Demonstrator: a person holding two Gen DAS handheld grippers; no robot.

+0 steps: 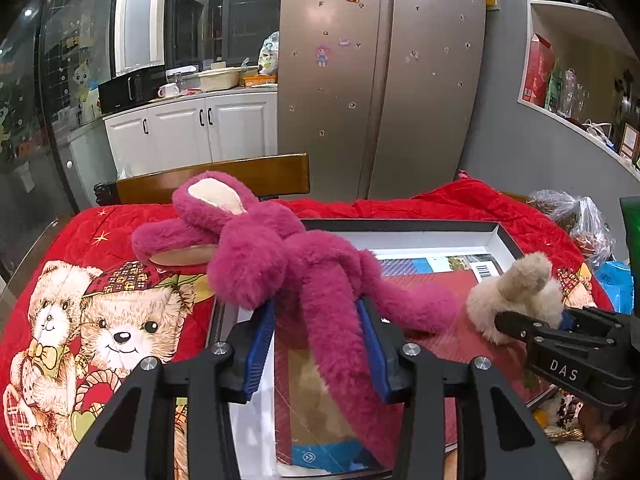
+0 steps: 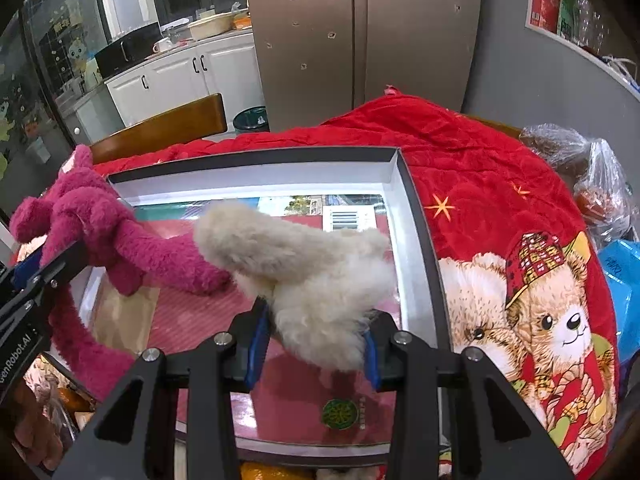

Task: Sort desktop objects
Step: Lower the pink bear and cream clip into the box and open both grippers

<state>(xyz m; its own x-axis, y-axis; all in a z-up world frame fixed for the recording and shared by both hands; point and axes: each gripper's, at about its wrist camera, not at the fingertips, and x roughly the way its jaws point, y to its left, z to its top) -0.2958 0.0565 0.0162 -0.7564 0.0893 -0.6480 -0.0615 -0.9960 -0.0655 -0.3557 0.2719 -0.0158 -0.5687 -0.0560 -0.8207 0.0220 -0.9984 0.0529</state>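
Note:
My left gripper (image 1: 318, 344) is shut on a magenta plush toy (image 1: 256, 248) with long limbs and holds it over the left part of a shallow black-rimmed box (image 1: 505, 236). The toy also shows at the left of the right wrist view (image 2: 120, 240). My right gripper (image 2: 312, 344) is shut on a cream plush toy (image 2: 304, 264) and holds it above the box (image 2: 416, 216). The cream toy shows in the left wrist view (image 1: 516, 292) with the right gripper (image 1: 560, 332) on it. The box floor is lined with red printed card.
A red quilt printed with teddy bears (image 1: 100, 320) covers the table. Plastic bags (image 2: 592, 176) lie at the right edge. A wooden chair back (image 1: 224, 180) stands behind the table, with a fridge (image 1: 380, 80) and kitchen cabinets beyond.

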